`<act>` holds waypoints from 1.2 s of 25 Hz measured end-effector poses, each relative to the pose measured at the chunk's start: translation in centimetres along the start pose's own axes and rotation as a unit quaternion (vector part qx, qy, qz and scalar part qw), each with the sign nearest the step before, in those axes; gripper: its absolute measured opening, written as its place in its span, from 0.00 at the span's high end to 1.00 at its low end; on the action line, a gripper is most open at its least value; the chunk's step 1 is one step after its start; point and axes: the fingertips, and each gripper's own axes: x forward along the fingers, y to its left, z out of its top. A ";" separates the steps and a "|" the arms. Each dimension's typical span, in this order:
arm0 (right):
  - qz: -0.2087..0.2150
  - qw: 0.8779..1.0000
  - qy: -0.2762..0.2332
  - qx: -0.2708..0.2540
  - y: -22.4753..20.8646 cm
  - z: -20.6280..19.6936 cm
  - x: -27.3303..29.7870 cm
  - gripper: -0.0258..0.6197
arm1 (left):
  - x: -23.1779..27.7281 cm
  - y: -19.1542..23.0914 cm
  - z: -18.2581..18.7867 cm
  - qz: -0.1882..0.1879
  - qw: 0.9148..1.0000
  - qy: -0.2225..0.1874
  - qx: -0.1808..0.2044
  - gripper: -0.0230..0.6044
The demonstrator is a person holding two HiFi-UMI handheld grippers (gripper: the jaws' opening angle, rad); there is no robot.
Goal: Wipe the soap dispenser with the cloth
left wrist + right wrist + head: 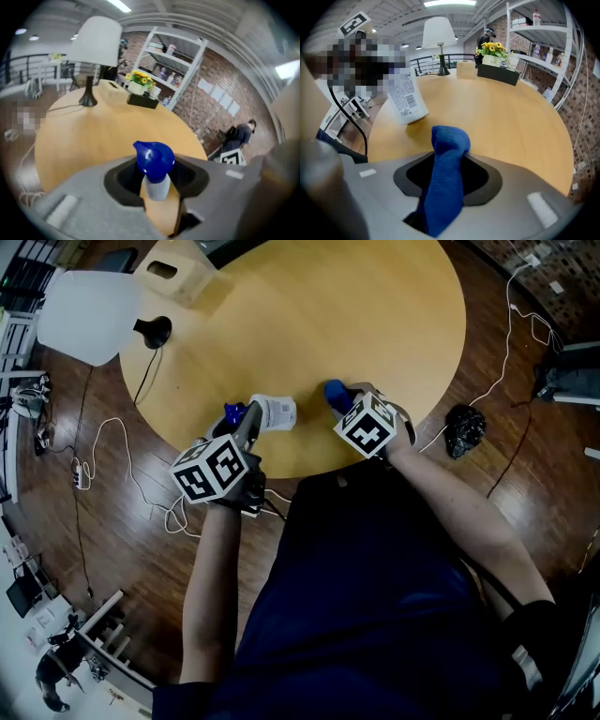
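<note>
The soap dispenser (273, 412), a white bottle with a blue pump head (153, 159), leans over the near edge of the round wooden table (356, 315). My left gripper (246, 420) is shut on its neck just below the pump. In the right gripper view the printed bottle (405, 96) stands tilted at the left, its upper end hidden. My right gripper (347, 405) is shut on a blue cloth (446, 173), which sticks up out of the jaws. The cloth (335, 394) hangs just above the table a short way right of the bottle, not touching it.
A white-shaded lamp (86, 313) and a wooden box (173, 273) stand at the table's far left. A planter with yellow flowers (496, 65) sits at the far edge. Cables (103, 460) and a black bag (464, 428) lie on the wooden floor.
</note>
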 end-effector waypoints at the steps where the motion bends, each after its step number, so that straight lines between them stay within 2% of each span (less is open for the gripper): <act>1: -0.005 1.000 -0.005 0.005 -0.3 0.0 0.1 0.74 | -0.2 0.9 -0.3 -0.007 0.999 -0.010 -0.045 0.74; 2: -0.006 1.000 -0.010 0.018 -0.6 -0.1 0.1 0.77 | -0.4 1.7 -0.7 -0.013 0.996 -0.021 -0.089 0.74; 4: 0.009 0.998 -0.023 0.063 -1.1 -0.5 0.4 0.80 | -1.0 3.2 -1.7 -0.022 0.984 -0.049 -0.172 0.74; 7: 0.049 0.986 -0.079 0.142 -1.5 0.4 -0.5 0.81 | -1.8 5.0 -3.5 -0.030 0.954 -0.101 -0.281 0.74; 9: 0.076 0.971 -0.137 0.182 -1.1 2.8 -2.2 0.81 | -2.1 5.4 -4.8 -0.034 0.936 -0.127 -0.326 0.74; 11: 0.111 0.958 -0.182 0.191 0.5 5.8 -3.7 0.81 | -2.2 5.0 -5.9 -0.036 0.928 -0.138 -0.345 0.74; 14: 0.174 0.950 -0.205 0.158 4.9 10.2 -5.0 0.81 | -2.0 3.3 -7.0 -0.044 0.926 -0.130 -0.352 0.74; 18: 0.225 0.952 -0.189 0.086 10.3 12.7 -4.2 0.81 | -1.1 1.2 -7.9 -0.051 0.927 -0.119 -0.352 0.73; 20: 0.225 0.956 -0.173 0.071 11.0 12.2 -3.0 0.81 | -0.8 0.9 -8.3 -0.047 0.924 -0.119 -0.361 0.74; 23: 0.209 0.963 -0.155 0.077 9.9 10.8 -1.8 0.81 | -0.7 0.8 -8.5 -0.045 0.919 -0.121 -0.371 0.73; 30: 0.153 0.969 -0.119 0.153 4.0 7.9 0.2 0.81 | -1.0 1.6 -7.7 -0.048 0.923 -0.118 -0.364 0.73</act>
